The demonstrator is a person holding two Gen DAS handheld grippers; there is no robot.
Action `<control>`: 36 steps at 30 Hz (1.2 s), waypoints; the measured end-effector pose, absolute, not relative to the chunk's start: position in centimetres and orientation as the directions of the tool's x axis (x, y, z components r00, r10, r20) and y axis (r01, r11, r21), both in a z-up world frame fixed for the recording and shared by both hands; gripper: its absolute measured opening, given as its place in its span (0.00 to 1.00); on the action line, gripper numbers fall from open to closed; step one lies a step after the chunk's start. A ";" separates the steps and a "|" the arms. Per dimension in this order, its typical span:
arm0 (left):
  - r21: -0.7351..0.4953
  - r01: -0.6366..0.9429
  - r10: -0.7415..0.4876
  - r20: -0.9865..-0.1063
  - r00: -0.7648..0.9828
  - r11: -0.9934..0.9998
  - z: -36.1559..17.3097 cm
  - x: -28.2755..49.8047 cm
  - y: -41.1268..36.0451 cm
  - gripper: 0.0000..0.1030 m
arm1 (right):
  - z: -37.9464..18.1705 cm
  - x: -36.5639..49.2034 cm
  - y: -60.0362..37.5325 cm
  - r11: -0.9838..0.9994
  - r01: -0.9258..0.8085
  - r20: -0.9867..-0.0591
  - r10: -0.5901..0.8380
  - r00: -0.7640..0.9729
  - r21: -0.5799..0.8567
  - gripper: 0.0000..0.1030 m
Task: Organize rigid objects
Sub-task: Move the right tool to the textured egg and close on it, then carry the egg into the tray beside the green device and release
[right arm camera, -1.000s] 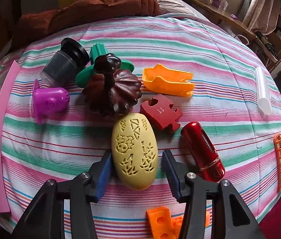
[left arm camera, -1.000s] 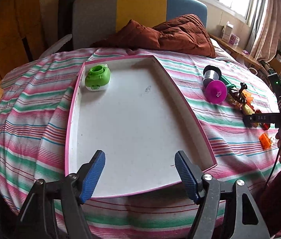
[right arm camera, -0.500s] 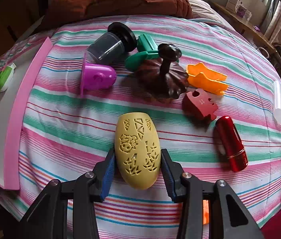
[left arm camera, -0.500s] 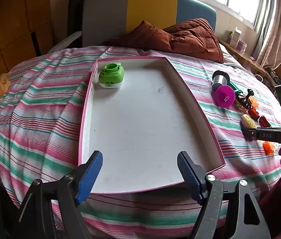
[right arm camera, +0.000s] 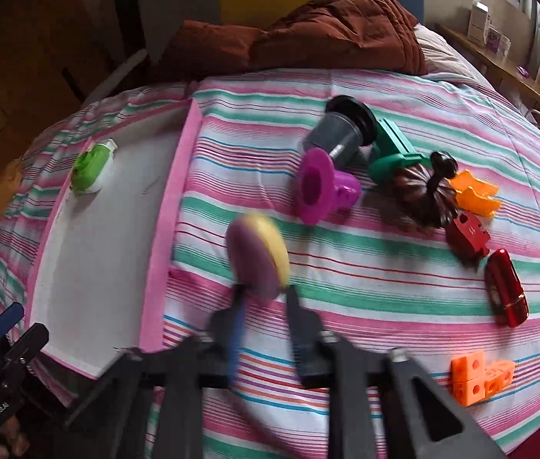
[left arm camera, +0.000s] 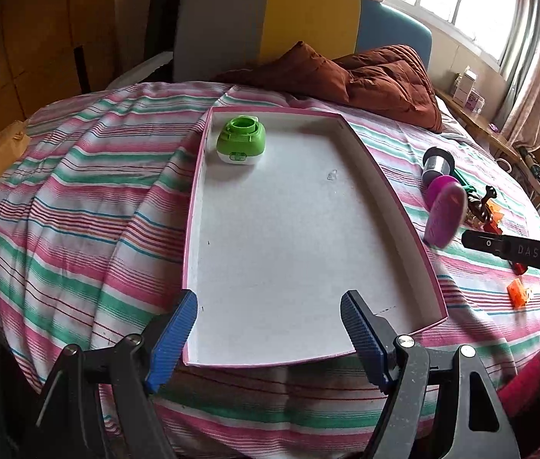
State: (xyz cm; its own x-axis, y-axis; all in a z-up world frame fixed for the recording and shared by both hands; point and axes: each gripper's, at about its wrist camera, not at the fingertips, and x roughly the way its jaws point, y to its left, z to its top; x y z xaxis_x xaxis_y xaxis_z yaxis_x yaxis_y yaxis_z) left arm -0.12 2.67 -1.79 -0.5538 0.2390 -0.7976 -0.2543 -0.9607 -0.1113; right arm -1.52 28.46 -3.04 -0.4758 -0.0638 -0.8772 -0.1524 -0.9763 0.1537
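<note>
R gripper [right arm camera: 262, 290] lifted yellow oval [right arm camera: 258, 254] toward tray [right arm camera: 163, 206]

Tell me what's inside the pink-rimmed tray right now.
The pink-rimmed tray holds only a green and white gadget, sitting in its far left corner. The rest of the white floor looks bare. The left gripper's fingers cover small patches of the near edge.
</note>
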 end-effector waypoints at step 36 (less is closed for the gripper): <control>-0.177 -0.201 0.258 -0.812 -0.524 -0.964 -2.2 -1.9 1.1 0.79 | -5.9 -16.8 25.3 -0.993 0.118 -0.918 -0.034 -0.395 -0.014 0.43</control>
State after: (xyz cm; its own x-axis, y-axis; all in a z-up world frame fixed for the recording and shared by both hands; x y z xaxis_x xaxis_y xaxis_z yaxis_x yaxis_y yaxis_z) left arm -1.90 1.09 -2.17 -0.5243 0.2579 -0.8115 -0.2005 -0.9636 -0.1767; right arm -16.81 25.27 -5.90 -0.3951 -0.0339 -0.9180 0.1180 -0.9929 -0.0141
